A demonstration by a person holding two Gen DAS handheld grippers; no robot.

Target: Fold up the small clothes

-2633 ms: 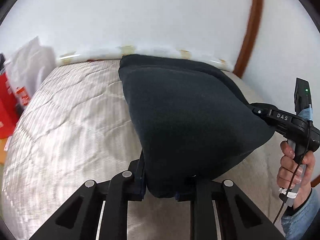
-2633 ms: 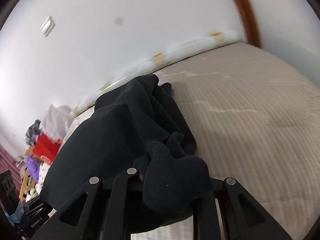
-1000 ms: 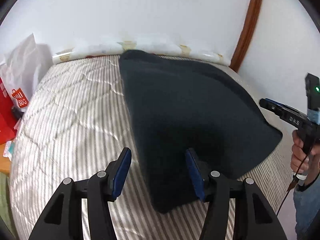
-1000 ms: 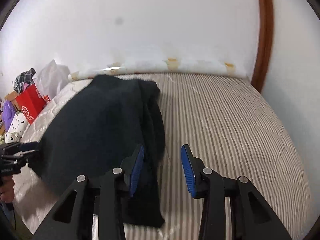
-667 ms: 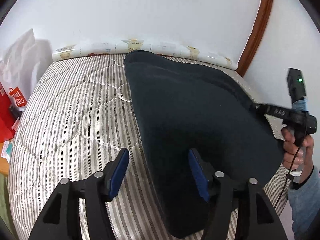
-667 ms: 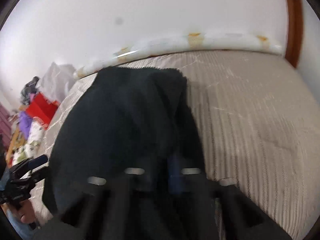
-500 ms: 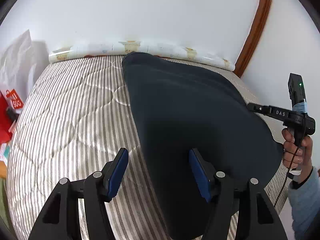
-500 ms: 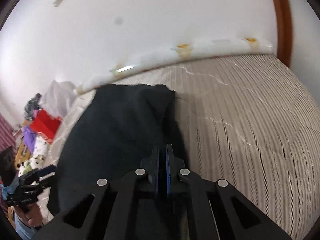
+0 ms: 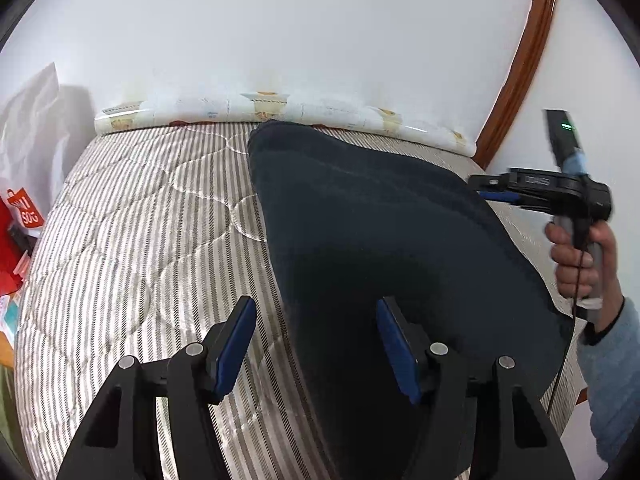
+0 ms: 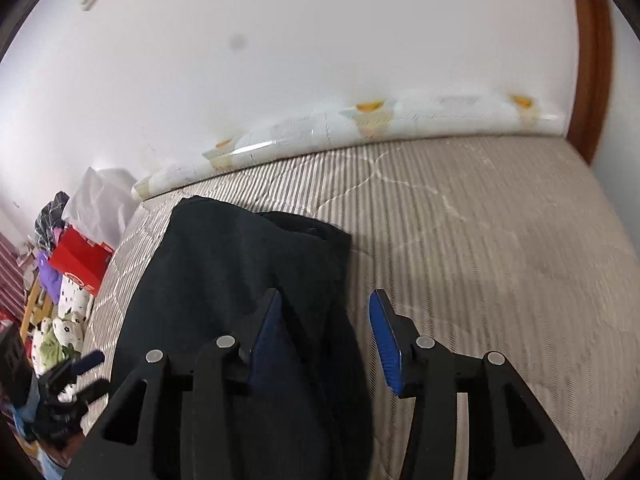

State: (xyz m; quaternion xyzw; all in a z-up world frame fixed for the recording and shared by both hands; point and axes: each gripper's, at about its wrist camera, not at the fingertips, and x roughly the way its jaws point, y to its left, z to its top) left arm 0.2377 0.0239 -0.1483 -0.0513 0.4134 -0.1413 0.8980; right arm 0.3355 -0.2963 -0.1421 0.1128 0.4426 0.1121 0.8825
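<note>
A dark navy garment (image 9: 380, 232) lies spread flat on the striped mattress (image 9: 140, 240). My left gripper (image 9: 318, 340) hovers open over its near left edge. That edge runs between the blue pads (image 9: 240, 340), and they do not press on it. In the right wrist view the same garment (image 10: 240, 272) shows a folded layer along its right side. My right gripper (image 10: 326, 336) is over that side with its jaws opening; cloth lies under them, ungripped. A hand holds the right gripper (image 9: 516, 192) at the garment's far right corner. The left gripper (image 10: 76, 376) shows blurred at the lower left.
A rolled patterned sheet (image 9: 280, 110) lines the wall at the mattress head. A wooden door frame (image 9: 516, 68) stands at the right. Off the left side are a white bag (image 10: 100, 200), a red bag (image 10: 80, 264) and several soft items. Bare mattress (image 10: 500, 260) stretches right of the garment.
Both grippers, earlier shut on the lifted garment, have let go and it lies flat. The right gripper closed empty half a second ago, has reopened, and has shifted sideways along the garment's right edge.
</note>
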